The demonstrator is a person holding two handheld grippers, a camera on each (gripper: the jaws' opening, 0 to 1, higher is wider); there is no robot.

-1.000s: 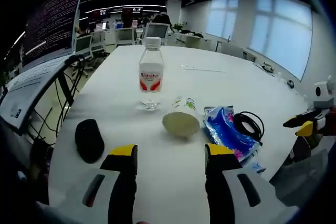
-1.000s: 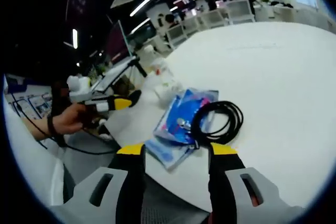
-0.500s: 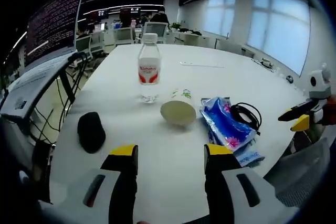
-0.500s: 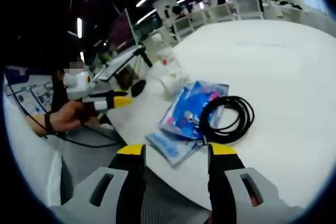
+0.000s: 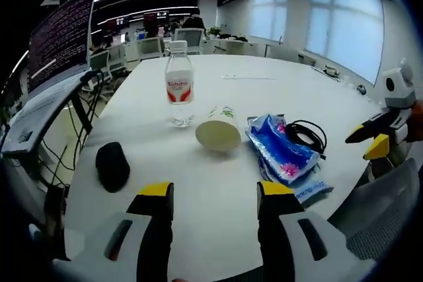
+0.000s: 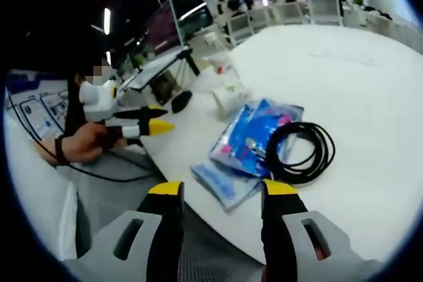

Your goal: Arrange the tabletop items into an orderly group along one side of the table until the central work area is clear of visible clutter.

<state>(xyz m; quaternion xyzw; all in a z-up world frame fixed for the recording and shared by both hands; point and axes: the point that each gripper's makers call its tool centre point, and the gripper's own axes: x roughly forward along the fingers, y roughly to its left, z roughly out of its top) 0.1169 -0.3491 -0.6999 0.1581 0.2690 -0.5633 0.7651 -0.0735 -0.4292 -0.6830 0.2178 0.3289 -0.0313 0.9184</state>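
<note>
2 empty claws, left (image 5: 213, 193) and right (image 6: 220, 191), gape wide, short of the blue packet (image 5: 279, 154).

left gripper (image 5: 214, 193) drawn back from table (image 5: 277, 97), right gripper (image 6: 223, 193) likewise

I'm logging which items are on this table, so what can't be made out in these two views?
- Water bottle: label text too small in the left gripper view.
- Paper cup, on its side: its inside is blurred.
- Black cable: its ends are lost against the blue packets in the right gripper view.
- Black object: too dark to identify.
</note>
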